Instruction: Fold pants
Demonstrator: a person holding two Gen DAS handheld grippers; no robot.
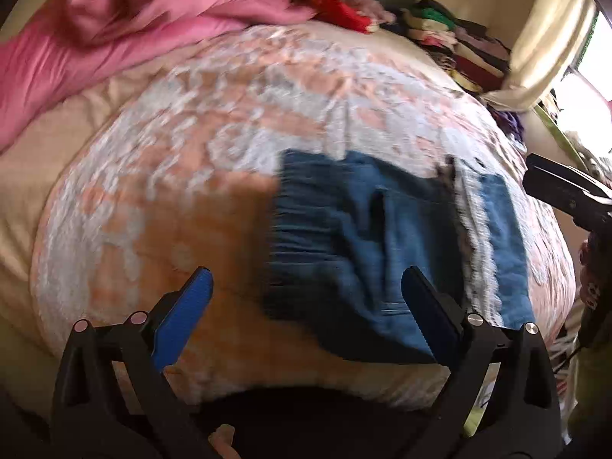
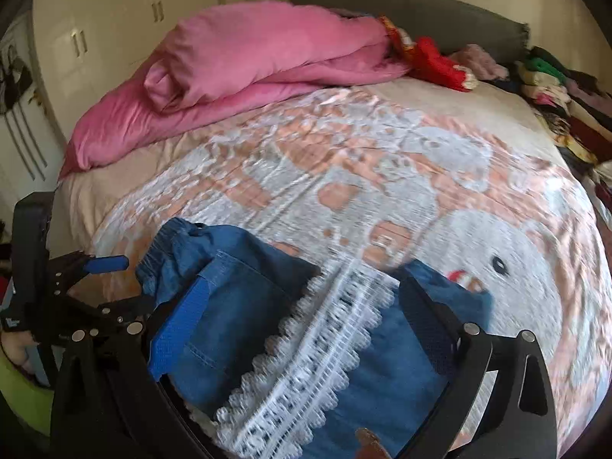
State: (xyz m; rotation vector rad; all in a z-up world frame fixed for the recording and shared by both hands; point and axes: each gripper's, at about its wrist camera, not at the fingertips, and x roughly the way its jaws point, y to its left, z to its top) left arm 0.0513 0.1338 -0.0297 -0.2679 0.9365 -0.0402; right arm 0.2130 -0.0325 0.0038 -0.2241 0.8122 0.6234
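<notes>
Your folded blue denim pants with a white lace stripe down the side (image 2: 267,329) lie on the peach and white patterned bedspread (image 2: 382,176), near its front edge, close under both tools. The elastic gathered waistband (image 2: 168,244) sits at the left end of the bundle as the right wrist view shows it.

Your left gripper (image 1: 306,306) stands wide, its blue-padded fingers (image 1: 183,313) spread with nothing between them; it hangs over the bedspread at the left edge of the denim. Your right gripper (image 2: 302,321) also looks wide apart in its own view, one pad to each side of the lace stripe (image 2: 306,363), and nothing appears pinched, though whether the tips brush the cloth is hard to tell through the blur.

Expect this denim to feel soft but fairly weighty: layers should stay where you lay them, yet a thick stack resists a narrow bite and may spring back at the crease. The lace trim is the delicate part; it could snag on the ribbed pads, so avoid clamping it alone. The sturdier holds, in my judgement, are the waistband and the plain denim corners at the hem end, taking all layers together so the fold does not slide apart

A pink duvet (image 2: 248,57) and a pile of clothes (image 2: 554,84) sit well away at the head of the bed
</notes>
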